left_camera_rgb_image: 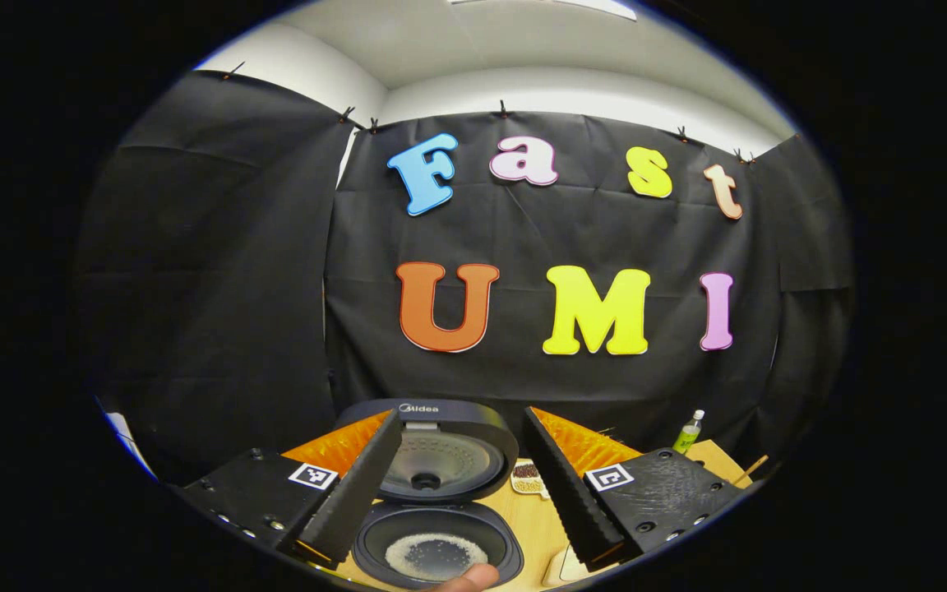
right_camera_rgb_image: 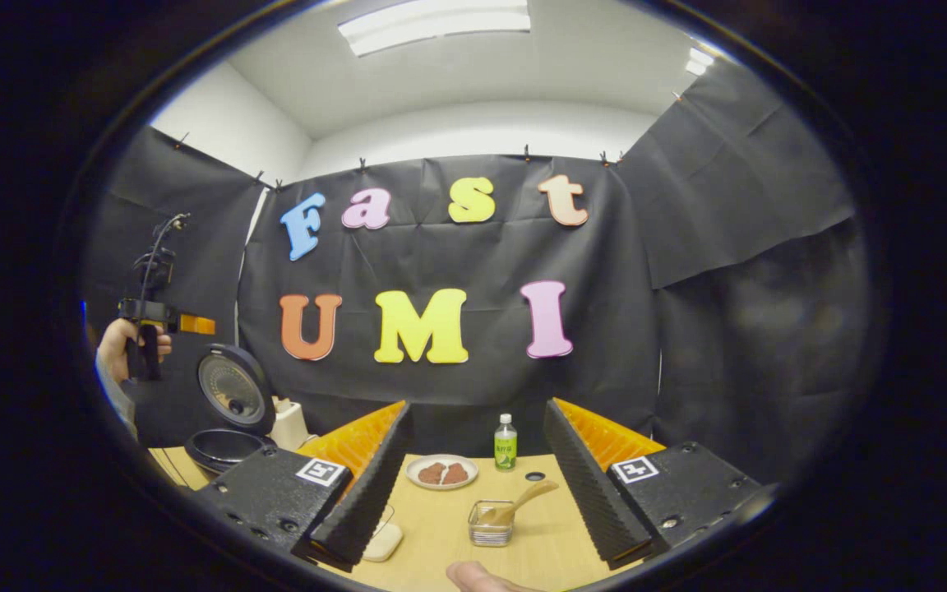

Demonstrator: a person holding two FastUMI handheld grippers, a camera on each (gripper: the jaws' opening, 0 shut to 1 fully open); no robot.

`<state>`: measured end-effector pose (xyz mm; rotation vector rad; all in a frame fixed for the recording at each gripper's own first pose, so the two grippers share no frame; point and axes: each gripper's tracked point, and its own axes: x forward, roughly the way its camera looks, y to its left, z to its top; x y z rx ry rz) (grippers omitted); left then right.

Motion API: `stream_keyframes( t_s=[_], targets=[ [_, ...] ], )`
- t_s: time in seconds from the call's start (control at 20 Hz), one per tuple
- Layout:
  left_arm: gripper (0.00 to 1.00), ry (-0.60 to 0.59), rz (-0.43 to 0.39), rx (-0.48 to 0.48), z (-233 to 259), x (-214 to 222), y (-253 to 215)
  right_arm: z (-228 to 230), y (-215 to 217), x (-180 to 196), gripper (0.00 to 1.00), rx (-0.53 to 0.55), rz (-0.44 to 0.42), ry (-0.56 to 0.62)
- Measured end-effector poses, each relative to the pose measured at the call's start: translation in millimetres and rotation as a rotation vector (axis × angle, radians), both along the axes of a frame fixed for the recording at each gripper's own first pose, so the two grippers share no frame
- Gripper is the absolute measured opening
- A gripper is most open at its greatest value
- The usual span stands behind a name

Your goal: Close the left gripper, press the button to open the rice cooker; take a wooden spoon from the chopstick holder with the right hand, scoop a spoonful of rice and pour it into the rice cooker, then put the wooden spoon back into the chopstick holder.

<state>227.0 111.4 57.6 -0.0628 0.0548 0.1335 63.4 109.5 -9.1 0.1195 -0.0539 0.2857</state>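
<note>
Risk: right gripper, fingers apart, tips light wire chopstick holder between them while pinching tilted wooden spoon

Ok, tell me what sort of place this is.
Probably a staged recording booth set up as a kitchen corner: black cloth wall pinned up under a plain ceiling, a wooden table with an open rice cooker, and a wooden spoon in its holder.

Walls: black cloth hung w/ small clips, creased; white wall above it.
Ceiling: white, w/ bright light panel, 2nd small light at right.
Table: light wood top, up against cloth.
</note>
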Motion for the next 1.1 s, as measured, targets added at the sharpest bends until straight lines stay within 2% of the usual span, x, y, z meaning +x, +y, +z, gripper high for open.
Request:
stream_keyframes(
  t_s=[0.3,0.5,0.7,0.8,0.85,0.9,0.95,1.0,1.1],
  targets=[
    [0.94,-0.081,0.070,0.025,1.0,67.9,33.4,-17.9,2.9,15.4,1.00,0.003,0.020,0.025],
    [0.94,-0.109,0.093,-0.014,-1.0,92.5,54.6,-23.9,1.4,18.2,1.00,0.006,0.017,0.037],
    [0.94,-0.137,0.062,-0.014,-4.9,106.2,63.4,-25.8,-4.0,14.5,1.00,0.016,0.002,0.033],
    [0.94,-0.072,0.061,0.014,-25.4,112.6,65.8,-24.6,-6.1,10.3,1.00,0.015,-0.007,0.029],
    [1.00,0.007,0.076,0.036,-43.4,112.0,66.7,-23.1,-7.2,8.0,1.00,0.016,-0.014,0.027],
    [0.94,-0.029,0.092,0.089,-34.7,111.2,72.7,-23.1,-8.2,4.0,1.00,0.018,-0.019,0.025],
    [1.00,-0.035,0.058,0.088,-29.8,111.5,64.5,-22.9,-8.1,-0.3,0.99,0.020,-0.021,0.022],
    [0.97,-0.022,0.059,0.098,-33.8,99.7,59.1,-21.9,-8.4,-3.6,1.00,0.024,-0.021,0.020],
    [1.00,-0.020,0.059,0.106,-38.3,93.6,54.9,-23.4,-7.1,-10.8,1.00,0.025,-0.020,0.023]
  ],
)
